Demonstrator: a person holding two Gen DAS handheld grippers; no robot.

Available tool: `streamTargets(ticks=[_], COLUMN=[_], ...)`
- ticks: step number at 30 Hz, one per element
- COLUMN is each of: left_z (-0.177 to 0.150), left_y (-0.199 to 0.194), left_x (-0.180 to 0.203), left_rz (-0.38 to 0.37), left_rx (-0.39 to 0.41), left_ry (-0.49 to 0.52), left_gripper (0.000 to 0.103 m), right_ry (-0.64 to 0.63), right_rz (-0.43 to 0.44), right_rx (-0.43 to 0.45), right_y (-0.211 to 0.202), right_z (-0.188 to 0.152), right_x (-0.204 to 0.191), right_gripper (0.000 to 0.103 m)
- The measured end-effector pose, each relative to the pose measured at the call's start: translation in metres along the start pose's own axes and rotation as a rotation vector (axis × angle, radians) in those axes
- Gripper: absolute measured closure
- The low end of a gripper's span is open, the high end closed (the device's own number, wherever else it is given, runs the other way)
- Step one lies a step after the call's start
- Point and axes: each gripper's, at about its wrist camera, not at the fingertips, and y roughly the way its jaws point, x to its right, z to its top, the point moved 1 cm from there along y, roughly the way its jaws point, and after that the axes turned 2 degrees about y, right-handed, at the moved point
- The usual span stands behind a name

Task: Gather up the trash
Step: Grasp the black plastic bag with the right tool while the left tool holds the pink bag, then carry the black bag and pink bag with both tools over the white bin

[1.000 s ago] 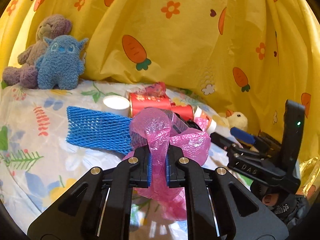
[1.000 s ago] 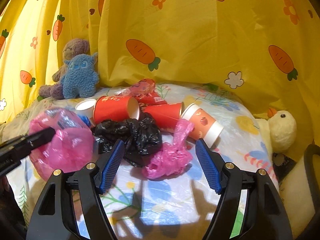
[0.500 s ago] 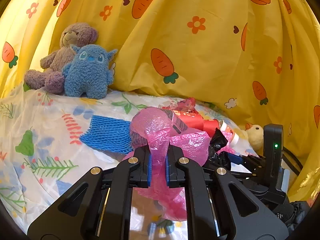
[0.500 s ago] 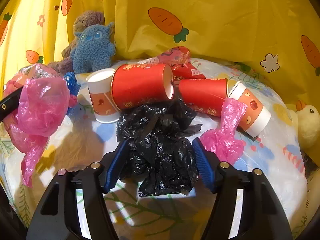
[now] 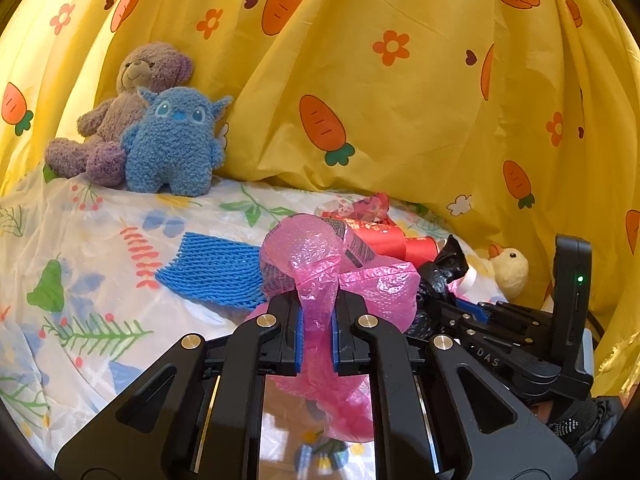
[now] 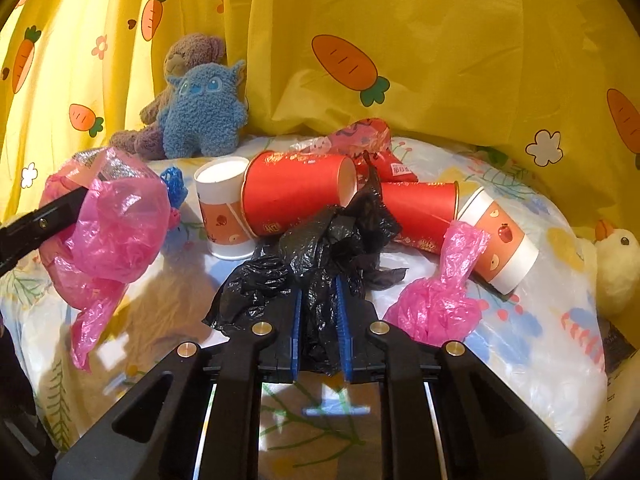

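Note:
My left gripper (image 5: 316,332) is shut on a crumpled pink plastic bag (image 5: 320,264), held just above the bed; the same pink bag (image 6: 116,220) shows at the left of the right wrist view. My right gripper (image 6: 318,328) is closing its jaws on a crumpled black plastic bag (image 6: 324,240), which is bunched between the blue pads. Behind it lie two red paper cups (image 6: 296,196) on their sides, a white-and-orange cup (image 6: 224,212) standing, another white-and-orange cup (image 6: 496,240) lying, and a smaller pink bag (image 6: 440,300). A blue foam net (image 5: 216,268) lies flat on the sheet.
A floral plastic sheet (image 6: 520,360) covers the bed. A blue plush (image 5: 172,144) and a purple bear (image 5: 120,112) sit at the back left; a yellow duck plush (image 6: 620,264) is at the right. A yellow carrot-print curtain (image 5: 400,100) closes off the back.
My right gripper has moved forward over the black bag and its jaws have come together around it. My left gripper shifted early on with the pink bag still in it, then held still.

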Motion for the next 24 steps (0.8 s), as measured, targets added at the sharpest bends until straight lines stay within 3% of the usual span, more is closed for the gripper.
streamTargets(ticks=[12,16,24], left_z=[0.004,0.006,0.008], left_y=[0.002,0.004,0.012], left_x=[0.013,0.026,0.058], left_rz=[-0.018,-0.04,-0.087], left_rx=[0.004,0.006,-0.001], left_ry=[0.027,0.05,0.1], left_gripper=[0.094,0.094,0.094], right_ry=[0.066,0.105,0.145], right_rz=[-0.054,-0.113,-0.269], right_rx=[0.059,0.095,0.078], right_y=[-0.028,-0.045,-0.053], right_z=[0.013,0.019,0.013], right_x=[0.04,0.066,0.113], right_gripper=[0.087,0.087,0.087])
